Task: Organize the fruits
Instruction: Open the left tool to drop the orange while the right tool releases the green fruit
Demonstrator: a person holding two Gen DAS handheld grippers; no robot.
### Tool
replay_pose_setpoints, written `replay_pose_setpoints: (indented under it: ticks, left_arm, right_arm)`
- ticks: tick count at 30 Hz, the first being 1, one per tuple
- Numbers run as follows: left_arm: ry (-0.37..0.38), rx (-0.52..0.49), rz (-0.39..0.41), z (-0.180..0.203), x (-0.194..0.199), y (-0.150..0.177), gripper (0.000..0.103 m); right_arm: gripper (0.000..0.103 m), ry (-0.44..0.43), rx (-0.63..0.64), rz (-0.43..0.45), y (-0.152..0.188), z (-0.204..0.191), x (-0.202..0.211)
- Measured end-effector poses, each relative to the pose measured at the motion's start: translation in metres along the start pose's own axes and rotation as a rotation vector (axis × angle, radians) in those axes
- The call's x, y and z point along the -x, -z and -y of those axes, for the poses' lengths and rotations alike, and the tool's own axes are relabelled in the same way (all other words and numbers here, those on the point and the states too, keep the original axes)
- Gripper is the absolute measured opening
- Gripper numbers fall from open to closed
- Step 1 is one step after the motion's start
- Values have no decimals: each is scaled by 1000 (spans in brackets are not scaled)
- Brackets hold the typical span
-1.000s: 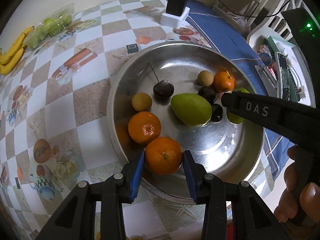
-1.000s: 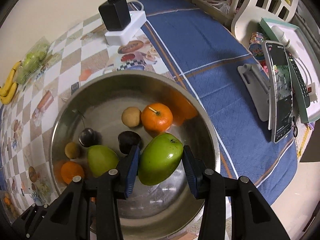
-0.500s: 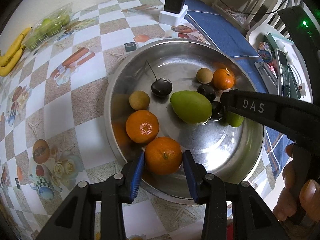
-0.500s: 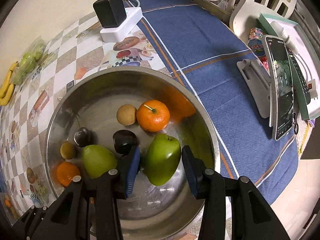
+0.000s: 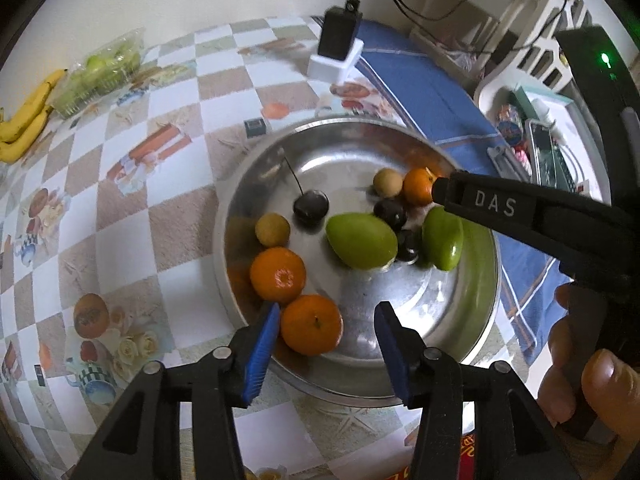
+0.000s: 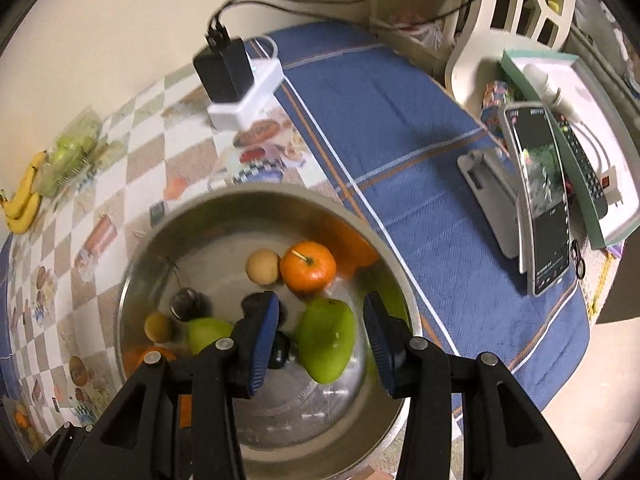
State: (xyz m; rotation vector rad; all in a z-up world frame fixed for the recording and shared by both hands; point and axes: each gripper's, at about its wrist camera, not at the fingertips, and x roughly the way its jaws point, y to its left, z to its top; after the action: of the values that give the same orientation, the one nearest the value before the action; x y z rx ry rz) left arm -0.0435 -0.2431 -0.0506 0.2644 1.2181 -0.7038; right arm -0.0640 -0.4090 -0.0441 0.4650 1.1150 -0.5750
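The left gripper (image 5: 326,344) is hovering over the near rim of the steel bowl (image 5: 476,320), its blue fingers (image 5: 262,346) spread wide. A mandarin (image 5: 311,324) is lying between them in the bowl, close against the left finger and clear of the right one, so nothing is being gripped. A second mandarin (image 5: 278,276) is sitting just beyond it to the left, touching it.

The right gripper (image 6: 318,338) is also standing open above the bowl (image 6: 132,280). A green mango (image 6: 326,338) is resting on the bowl floor between its fingers (image 6: 264,338), nearer the right half of the gap, with daylight showing on both sides. In the left wrist view that same mango (image 5: 442,238) is lying at the right of the bowl, below the other gripper's black arm.

Farther in, another green mango (image 5: 362,240), a stemmed cherry (image 5: 311,206), two dark fruits (image 5: 390,212), a small tan fruit (image 5: 387,182) and a stemmed mandarin (image 5: 418,186) are sitting in the bowl. Bananas (image 5: 24,124) are lying at the far left of the checked tablecloth (image 5: 132,240).
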Motion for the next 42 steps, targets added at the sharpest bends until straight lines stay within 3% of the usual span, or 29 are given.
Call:
replay_pose_setpoints:
  ticks: [4,17,23,29,31,32,33,35,40,42]
  left_arm:
    - [-17,63,22,-16,7,-4,53]
    - [-195,317,55,-96,18,-6,53]
    - [-230,368,36,-118,17,-2,53]
    - [-241,394,20,-128,14,1,53]
    - [-249,402,19,-130,15,1,57]
    - [-256,406,19,-131,15,2,65]
    - [-268,413,19,-133,15,3,73]
    - [-288,428,15,-138,14,5,81]
    - [-327,463,-9,-152,9,11,89]
    - [-340,477,-26,-158,5,14,91]
  right_arm:
    - [45,-14,2,12,-1,-2,3]
    - [45,-114,94,23,6,-38,11]
    - [45,-171,173,18,14,-69,16]
    - [45,-174,236,19,20,-89,19]
    - [45,-171,245,19,21,-91,18]
    - [46,-171,249,18,22,-92,18]
    - [47,-171,250,15,22,-92,17]
    - [65,-169,254,6,23,-93,12]
    - [72,-158,256,-21,26,-94,1]
    - [81,-158,255,-30,27,-94,-2]
